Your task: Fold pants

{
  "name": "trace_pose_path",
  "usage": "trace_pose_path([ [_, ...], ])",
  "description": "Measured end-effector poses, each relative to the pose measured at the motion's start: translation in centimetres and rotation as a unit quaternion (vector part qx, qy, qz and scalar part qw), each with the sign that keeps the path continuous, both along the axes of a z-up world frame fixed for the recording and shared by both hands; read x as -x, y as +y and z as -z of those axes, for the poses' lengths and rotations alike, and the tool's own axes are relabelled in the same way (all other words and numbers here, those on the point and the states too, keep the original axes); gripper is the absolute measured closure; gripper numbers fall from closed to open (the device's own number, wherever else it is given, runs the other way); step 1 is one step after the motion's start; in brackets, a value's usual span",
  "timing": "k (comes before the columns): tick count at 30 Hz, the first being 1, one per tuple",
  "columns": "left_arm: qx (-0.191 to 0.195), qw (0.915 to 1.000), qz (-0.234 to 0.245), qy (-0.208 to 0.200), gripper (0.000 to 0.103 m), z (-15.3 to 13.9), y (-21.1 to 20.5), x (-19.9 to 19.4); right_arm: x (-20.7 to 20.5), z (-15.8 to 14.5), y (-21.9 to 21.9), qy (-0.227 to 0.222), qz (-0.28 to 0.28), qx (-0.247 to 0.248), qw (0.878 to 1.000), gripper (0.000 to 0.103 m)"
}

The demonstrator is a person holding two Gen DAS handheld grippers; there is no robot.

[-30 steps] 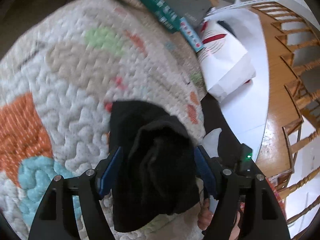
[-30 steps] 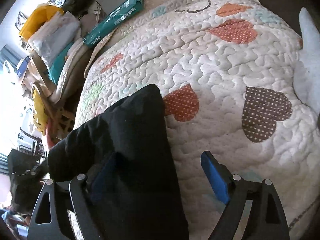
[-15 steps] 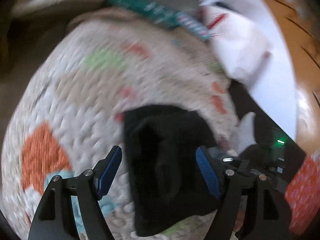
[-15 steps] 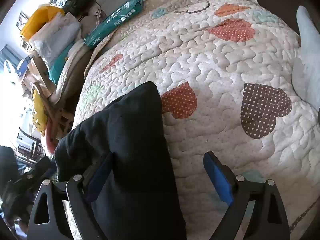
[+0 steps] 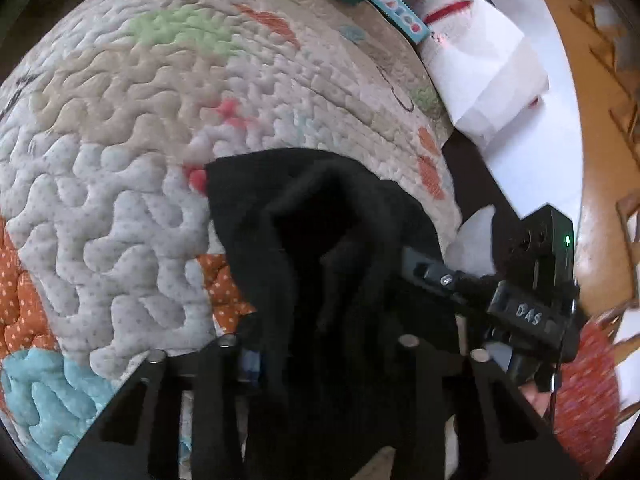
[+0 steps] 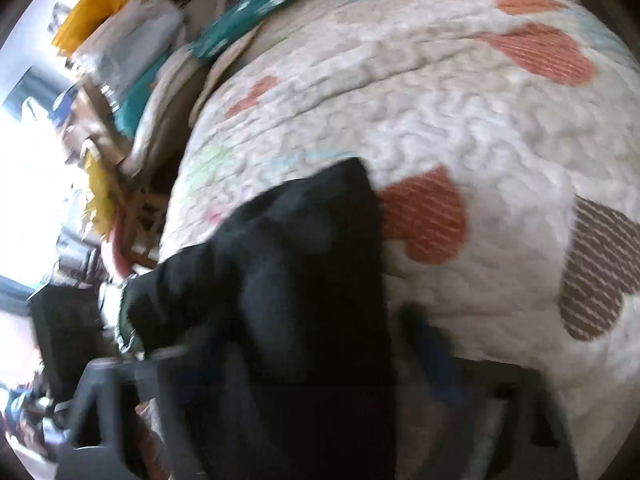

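Observation:
Black pants (image 5: 320, 248) lie bunched on a quilted blanket (image 5: 120, 184) with coloured hearts. My left gripper (image 5: 328, 354) has its jaws closing on a thick fold of the pants. Its left blue pad (image 5: 250, 360) lies against the cloth and the other pad is buried in it. In the right wrist view the pants (image 6: 304, 280) fill the space between the fingers of my right gripper (image 6: 320, 344), whose jaws are closing. That view is blurred, so contact at its blue right pad (image 6: 430, 344) is unclear. The right gripper's black housing (image 5: 532, 280) shows beside the pants.
A white paper bag (image 5: 480, 64) and a teal box (image 5: 392, 20) lie past the quilt's far edge. Wooden chairs (image 5: 616, 128) stand on the floor to the right. Stacked cloths and a yellow item (image 6: 92, 20) sit beside the quilt. A brown heart patch (image 6: 596, 276) lies right of the pants.
Both grippers have dropped closer to the pants and narrowed their jaws. The left one, wide open around the fold before, now pinches the fabric. The right view has gone blurred.

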State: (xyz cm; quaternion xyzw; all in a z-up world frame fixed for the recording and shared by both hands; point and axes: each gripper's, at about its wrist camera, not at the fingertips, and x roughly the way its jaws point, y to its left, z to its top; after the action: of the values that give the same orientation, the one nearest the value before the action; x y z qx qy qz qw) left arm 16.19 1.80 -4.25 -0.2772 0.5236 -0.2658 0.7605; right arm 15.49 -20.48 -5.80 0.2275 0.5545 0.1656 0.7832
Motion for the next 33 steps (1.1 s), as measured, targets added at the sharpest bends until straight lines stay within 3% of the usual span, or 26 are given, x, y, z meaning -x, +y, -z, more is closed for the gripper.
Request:
trace_pose_path([
  [2,-0.014,0.9999,0.001,-0.005,0.069,-0.7,-0.2,0.0,0.2,-1.4,1.0,-0.016,-0.009,0.023,1.0,0.052],
  [4,-0.034,0.9992,0.004,-0.02,0.069,-1.8,-0.7,-0.1,0.4,-2.7,1.8,-0.036,-0.022,0.042,0.998,0.056],
  [8,-0.03,0.9991,-0.003,-0.03,0.069,-3.4,-1.1,-2.6,-0.9,-4.3,1.5,-0.057,-0.01,0.04,0.998,0.057],
  [12,-0.032,0.9993,-0.003,-0.019,0.067,-3.1,-2.3,-6.5,-3.7,-4.7,0.4,-0.062,0.013,0.05,0.997,0.057],
  [15,-0.056,0.9982,-0.001,0.02,0.058,-1.1,-2.9,-9.1,-5.6,-3.1,-0.2,-0.037,0.025,0.065,0.997,0.053],
  [16,-0.044,0.9985,-0.002,0.033,0.055,-0.5,-2.6,-9.6,-5.8,-2.3,-0.4,-0.025,0.03,0.077,0.996,0.049],
  [17,-0.019,0.9989,-0.005,0.042,0.055,-0.3,-2.1,-9.8,-5.8,-1.7,-0.8,-0.015,0.039,0.086,0.995,0.037],
  [19,-0.007,0.9989,-0.005,0.046,0.054,-0.5,-1.6,-9.8,-5.3,-1.3,-1.4,-0.018,0.059,0.08,0.995,0.024],
  [23,-0.02,0.9995,0.003,0.025,0.054,-2.2,-1.2,-9.2,-4.0,-1.4,-1.9,-0.028,0.052,0.086,0.995,0.022],
  [25,-0.066,0.9977,0.0,0.013,0.054,-2.8,-1.7,-9.1,-3.4,-1.7,-1.9,-0.035,0.045,0.098,0.994,0.022],
  [27,-0.087,0.9962,-0.005,0.013,0.054,-2.9,-2.1,-9.3,-3.0,-1.8,-2.0,-0.035,0.04,0.101,0.993,0.022],
  [33,-0.032,0.9994,-0.008,0.009,0.054,-3.5,-1.1,-8.6,-1.9,-1.5,-2.1,-0.028,0.036,0.101,0.994,0.02],
])
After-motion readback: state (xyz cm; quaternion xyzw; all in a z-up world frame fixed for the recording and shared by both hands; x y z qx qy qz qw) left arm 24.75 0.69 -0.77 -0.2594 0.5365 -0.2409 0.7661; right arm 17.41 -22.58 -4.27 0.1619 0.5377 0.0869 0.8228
